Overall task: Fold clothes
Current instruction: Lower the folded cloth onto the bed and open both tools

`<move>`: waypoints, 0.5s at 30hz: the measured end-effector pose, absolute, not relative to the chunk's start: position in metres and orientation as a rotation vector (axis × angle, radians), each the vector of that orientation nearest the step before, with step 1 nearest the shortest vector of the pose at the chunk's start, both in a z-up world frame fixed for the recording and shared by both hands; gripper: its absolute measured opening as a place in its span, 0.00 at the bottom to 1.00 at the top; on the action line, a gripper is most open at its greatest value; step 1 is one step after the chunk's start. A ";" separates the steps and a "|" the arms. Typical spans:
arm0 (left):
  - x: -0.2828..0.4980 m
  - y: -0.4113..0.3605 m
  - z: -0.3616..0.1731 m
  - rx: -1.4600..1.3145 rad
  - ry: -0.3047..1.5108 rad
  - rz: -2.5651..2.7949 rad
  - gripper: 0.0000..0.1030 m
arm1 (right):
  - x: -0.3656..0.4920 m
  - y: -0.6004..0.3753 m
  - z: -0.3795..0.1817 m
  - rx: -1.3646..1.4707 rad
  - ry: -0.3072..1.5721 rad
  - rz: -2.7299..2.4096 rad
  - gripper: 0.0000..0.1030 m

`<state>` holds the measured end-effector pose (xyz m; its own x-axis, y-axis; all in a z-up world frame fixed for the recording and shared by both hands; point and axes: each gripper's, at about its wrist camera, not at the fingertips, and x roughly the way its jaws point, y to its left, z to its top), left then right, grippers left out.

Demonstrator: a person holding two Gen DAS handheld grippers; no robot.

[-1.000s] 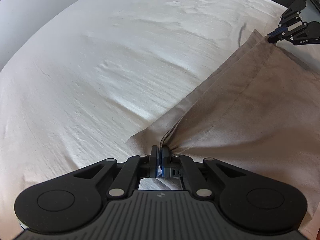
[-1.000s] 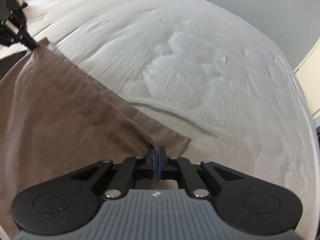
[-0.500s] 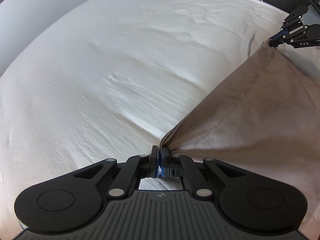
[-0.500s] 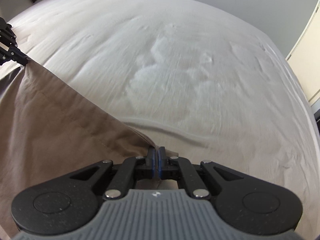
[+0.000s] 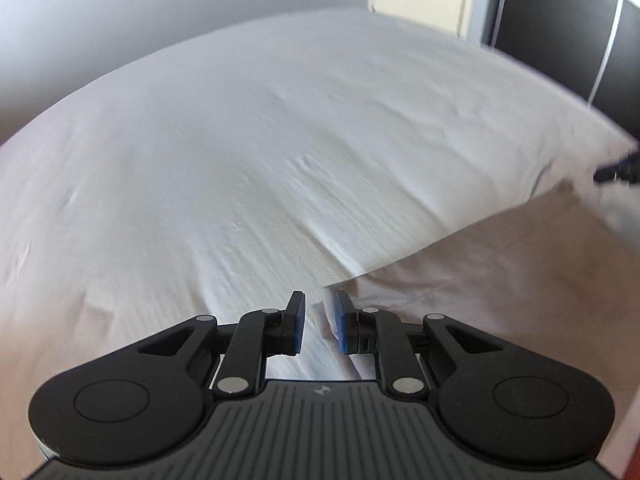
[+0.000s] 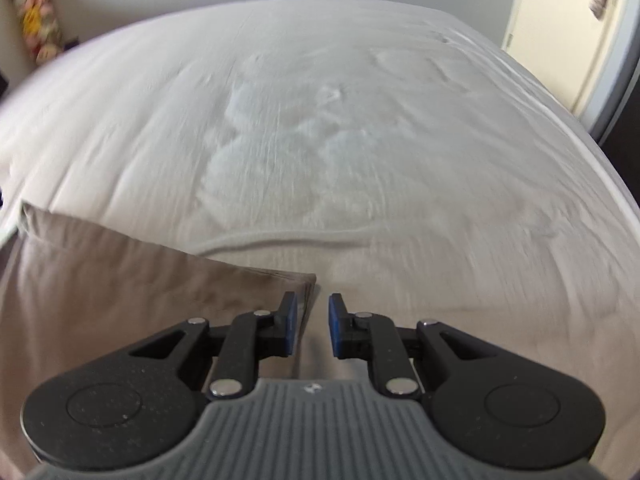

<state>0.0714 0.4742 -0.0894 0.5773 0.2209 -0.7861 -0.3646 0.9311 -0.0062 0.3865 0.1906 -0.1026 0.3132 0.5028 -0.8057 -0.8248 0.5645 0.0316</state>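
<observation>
The beige-brown garment [image 6: 120, 300] lies flat on the bed [image 6: 360, 140], its folded top edge running straight across — laid that way, it seems, so the layers stack squarely on the white sheet. In the right wrist view its stacked corner sits just beyond the right gripper [image 6: 312, 320], whose jaws are opening with nothing pressed between the blue pads; the corner lies beside the left pad, not in the gap. In the left wrist view the same cloth [image 5: 500, 280] spreads to the right, its near corner just ahead of the left gripper [image 5: 318, 322], whose jaws are also opening, clear of the fabric. Both grippers point steeply down at the two ends of one edge — a sign that the fold has just been set down and let go together, so neither corner drags.
</observation>
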 end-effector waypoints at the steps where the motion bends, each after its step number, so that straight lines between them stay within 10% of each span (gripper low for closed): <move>1: 0.060 0.471 -0.083 -0.201 0.866 0.349 0.19 | 0.381 0.185 -0.095 -0.402 0.882 0.911 0.18; 15: -0.060 0.388 -0.035 -0.225 0.813 0.322 0.26 | 0.272 0.182 0.035 -0.386 0.771 0.994 0.18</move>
